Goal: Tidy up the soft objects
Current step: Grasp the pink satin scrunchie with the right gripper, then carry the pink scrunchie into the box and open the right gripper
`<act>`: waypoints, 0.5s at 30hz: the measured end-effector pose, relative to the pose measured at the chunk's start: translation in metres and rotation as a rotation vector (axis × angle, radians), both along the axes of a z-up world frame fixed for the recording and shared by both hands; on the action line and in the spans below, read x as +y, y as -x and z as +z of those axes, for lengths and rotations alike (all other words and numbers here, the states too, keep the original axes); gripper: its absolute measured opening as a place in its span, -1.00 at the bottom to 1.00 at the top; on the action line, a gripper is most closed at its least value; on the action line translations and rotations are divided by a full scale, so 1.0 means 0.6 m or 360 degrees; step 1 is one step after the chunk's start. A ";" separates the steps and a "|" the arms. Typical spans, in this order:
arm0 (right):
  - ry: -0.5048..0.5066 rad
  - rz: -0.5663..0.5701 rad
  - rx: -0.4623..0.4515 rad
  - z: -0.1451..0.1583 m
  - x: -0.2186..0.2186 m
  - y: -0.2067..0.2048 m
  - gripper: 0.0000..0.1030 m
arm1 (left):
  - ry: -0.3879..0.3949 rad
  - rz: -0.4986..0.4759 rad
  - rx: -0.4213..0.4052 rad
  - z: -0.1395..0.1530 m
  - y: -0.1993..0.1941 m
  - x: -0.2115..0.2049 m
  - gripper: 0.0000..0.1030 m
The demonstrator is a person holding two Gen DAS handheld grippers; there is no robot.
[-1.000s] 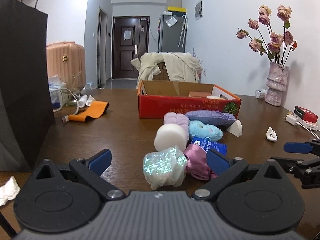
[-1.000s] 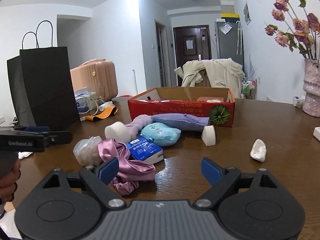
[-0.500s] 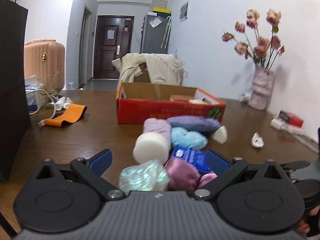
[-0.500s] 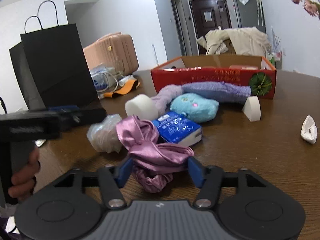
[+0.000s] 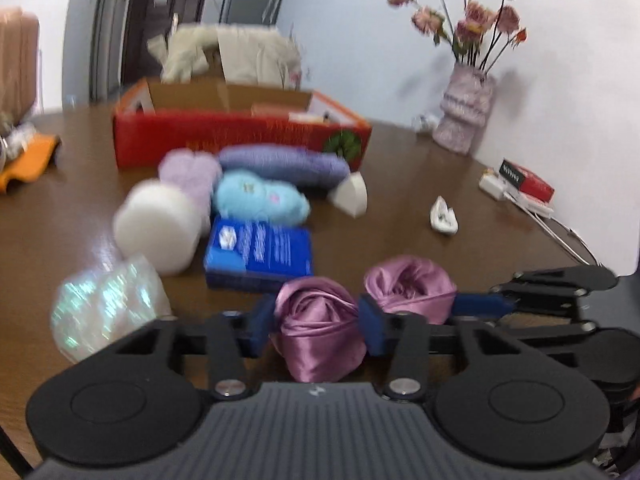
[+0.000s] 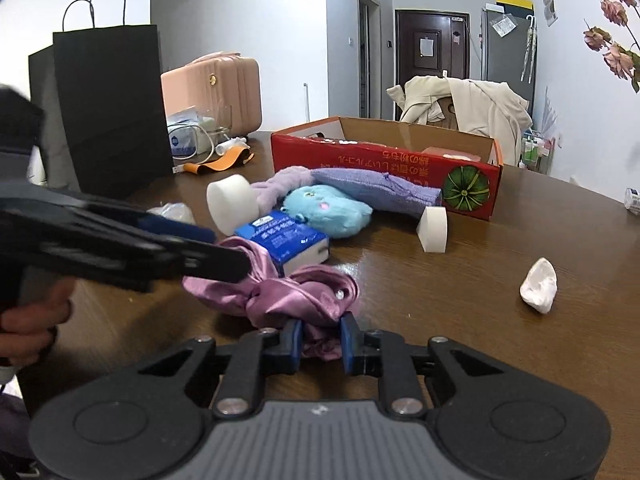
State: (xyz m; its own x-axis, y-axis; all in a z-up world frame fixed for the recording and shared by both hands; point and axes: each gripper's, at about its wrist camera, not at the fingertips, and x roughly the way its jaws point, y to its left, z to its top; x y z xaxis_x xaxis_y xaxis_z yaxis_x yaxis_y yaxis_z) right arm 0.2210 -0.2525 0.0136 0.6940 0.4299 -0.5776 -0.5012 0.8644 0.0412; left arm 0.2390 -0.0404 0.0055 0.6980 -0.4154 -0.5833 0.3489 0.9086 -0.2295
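Note:
A purple satin cloth lies bunched on the brown table, in front of a blue tissue pack. My left gripper has its jaws closing, and the blue pads press on one bunch of the cloth. My right gripper is closing too, with its pads pinching the near end of the same cloth. The left wrist view shows the right gripper coming in from the right at the cloth's other bunch. The right wrist view shows the left gripper reaching in from the left, held by a hand.
Behind the cloth lie a white foam cylinder, a blue plush, a lilac towel, a white wedge and an iridescent bag. An open red box stands further back. A black paper bag stands left, a vase right.
Both grippers stood open a second ago. Both have moved forward and down to the purple cloth and closed on it, the right one first.

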 end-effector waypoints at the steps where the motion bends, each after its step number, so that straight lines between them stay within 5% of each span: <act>1: -0.0004 -0.0003 0.0008 0.001 -0.004 0.002 -0.61 | 0.0007 0.0003 -0.0003 -0.002 0.001 0.000 -0.22; 4: -0.0089 -0.0016 -0.0004 0.020 -0.027 0.012 -0.59 | -0.0014 -0.0002 -0.0022 -0.005 0.006 -0.002 -0.23; 10: -0.0462 -0.0107 -0.0033 0.060 -0.067 -0.002 -0.24 | -0.0038 0.0015 -0.0056 -0.005 0.012 -0.008 -0.20; 12: -0.0436 -0.0129 0.0022 0.044 -0.051 -0.024 -0.26 | -0.0044 0.0039 -0.0051 -0.001 0.016 -0.007 -0.02; 15: -0.0271 -0.0147 0.0143 0.008 -0.024 -0.039 -0.28 | -0.0042 0.0071 -0.0057 0.004 0.025 0.007 -0.01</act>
